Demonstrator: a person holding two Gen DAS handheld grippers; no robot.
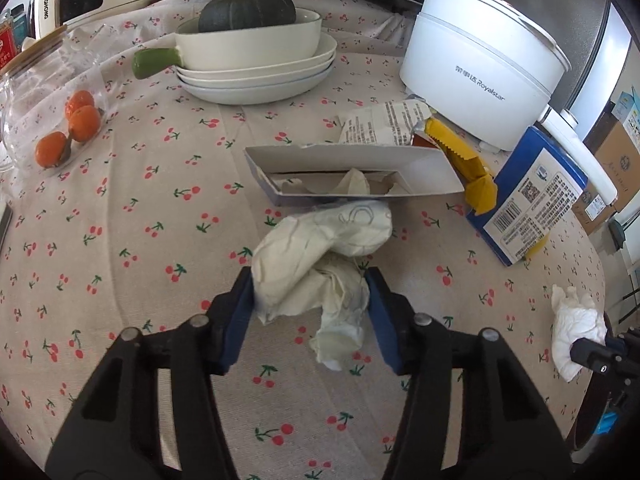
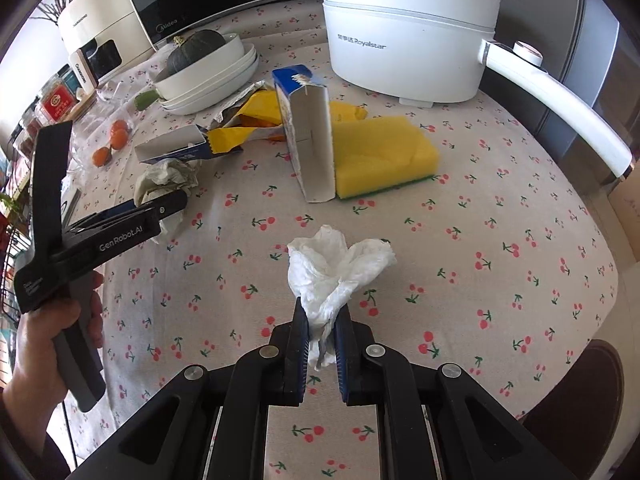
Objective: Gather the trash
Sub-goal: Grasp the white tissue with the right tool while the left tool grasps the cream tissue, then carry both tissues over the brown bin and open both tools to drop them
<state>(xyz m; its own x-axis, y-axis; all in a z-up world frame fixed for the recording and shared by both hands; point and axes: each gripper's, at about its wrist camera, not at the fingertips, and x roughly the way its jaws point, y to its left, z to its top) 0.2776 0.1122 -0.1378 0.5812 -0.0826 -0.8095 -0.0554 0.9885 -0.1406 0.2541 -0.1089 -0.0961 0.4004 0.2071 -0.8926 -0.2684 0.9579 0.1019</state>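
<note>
My left gripper is shut on a crumpled cream tissue wad above the cherry-print tablecloth; the wad also shows in the right wrist view. My right gripper is shut on a crumpled white tissue, which also shows in the left wrist view. Beyond the left gripper lies an open grey cardboard box with tissue scraps inside. A yellow wrapper, a printed paper wrapper and a blue-white carton lie behind it.
A white Royalstar electric pot stands at the back right. Stacked white dishes carry a dark green pumpkin. A glass jar with oranges lies at the left. A yellow sponge lies by the carton.
</note>
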